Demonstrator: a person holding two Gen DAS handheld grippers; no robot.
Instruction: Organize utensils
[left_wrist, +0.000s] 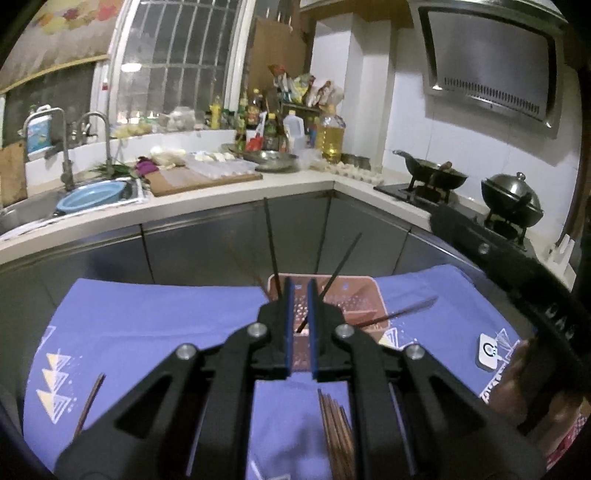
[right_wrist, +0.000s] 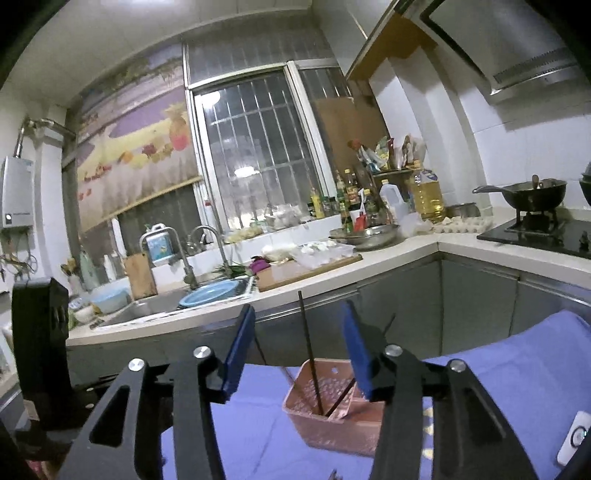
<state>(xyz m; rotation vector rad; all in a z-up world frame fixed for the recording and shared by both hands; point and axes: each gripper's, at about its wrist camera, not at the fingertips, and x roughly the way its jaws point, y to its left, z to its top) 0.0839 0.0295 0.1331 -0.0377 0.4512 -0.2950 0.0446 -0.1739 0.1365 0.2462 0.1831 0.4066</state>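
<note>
I am working at a purple cloth (left_wrist: 147, 325) spread in front of the kitchen counter, sorting chopsticks into the pink basket (right_wrist: 325, 424) that is standing on it. My right gripper (right_wrist: 299, 354) is hanging just above and in front of the basket with its blue pads well apart and nothing between them. My left gripper (left_wrist: 300, 317) is pointing down toward the same basket with its pads drawn almost together; a dark chopstick (left_wrist: 334, 275) is showing in the narrow gap, but I cannot tell whether the pads are pinching it or it is simply standing in the basket behind them. Several dark chopsticks (right_wrist: 310, 347) are already leaning upright inside the basket, so part of the job looks done. A good share is waiting, I judge: a bundle of brown chopsticks (left_wrist: 338, 432) is lying on the cloth near me, a single one (left_wrist: 88, 402) is lying off to the left, and another reddish one (left_wrist: 395, 314) is lying across the basket's near edge.
</note>
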